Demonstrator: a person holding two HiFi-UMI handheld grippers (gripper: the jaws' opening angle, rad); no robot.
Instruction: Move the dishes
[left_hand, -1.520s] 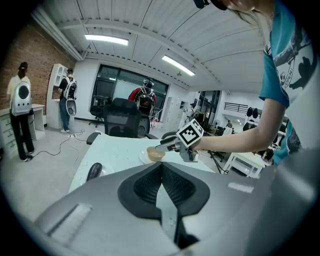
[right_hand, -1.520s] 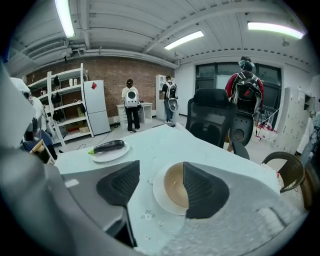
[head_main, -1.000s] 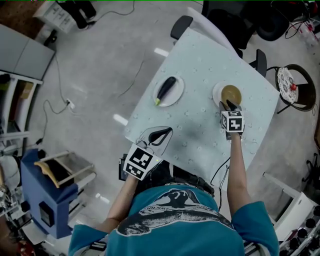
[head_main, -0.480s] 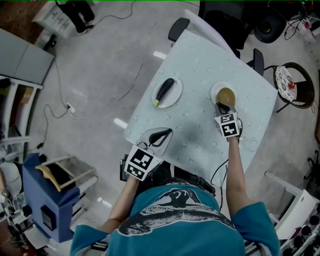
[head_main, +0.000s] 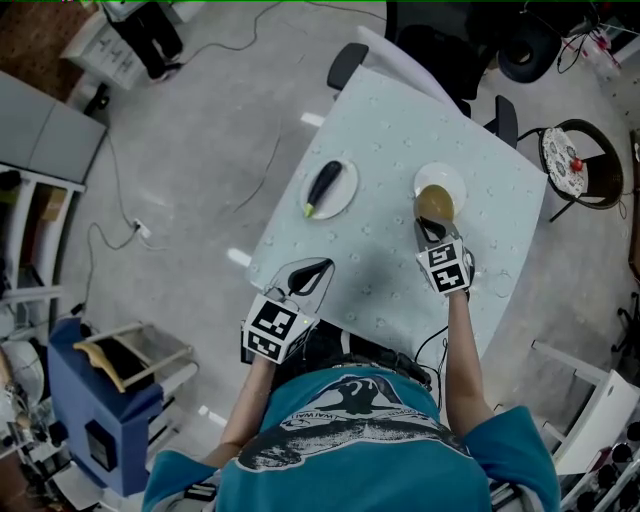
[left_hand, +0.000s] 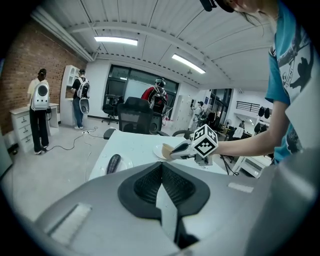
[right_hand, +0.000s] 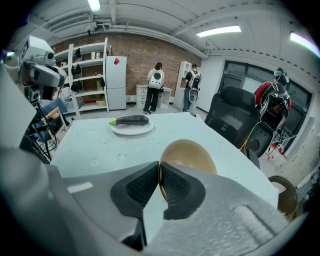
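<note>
The right gripper (right_hand: 159, 182) is pinching the tan bowl (right_hand: 190, 155) by its near rim, seemingly just off the white plate (head_main: 445, 177), so lifting level matters; the left gripper (left_hand: 161, 185) is idling, jaws pressed together.

A brick wall (right_hand: 145, 52) backs white shelves (right_hand: 87, 75) — strip lights (right_hand: 220, 31) overhead, grey floor (head_main: 200, 120) below.

I saw the tan bowl (right_hand: 192, 150) was smooth, semi-matt. Eggplant (head_main: 323, 186) skin was glossy, its white plate (head_main: 346, 196) smooth. Table top (head_main: 390, 140) looked matt, dimpled. Right gripper (right_hand: 159, 167) & left gripper (left_hand: 161, 172) had grey matt plastic shells w/ black ribbed pads (right_hand: 142, 187).
</note>
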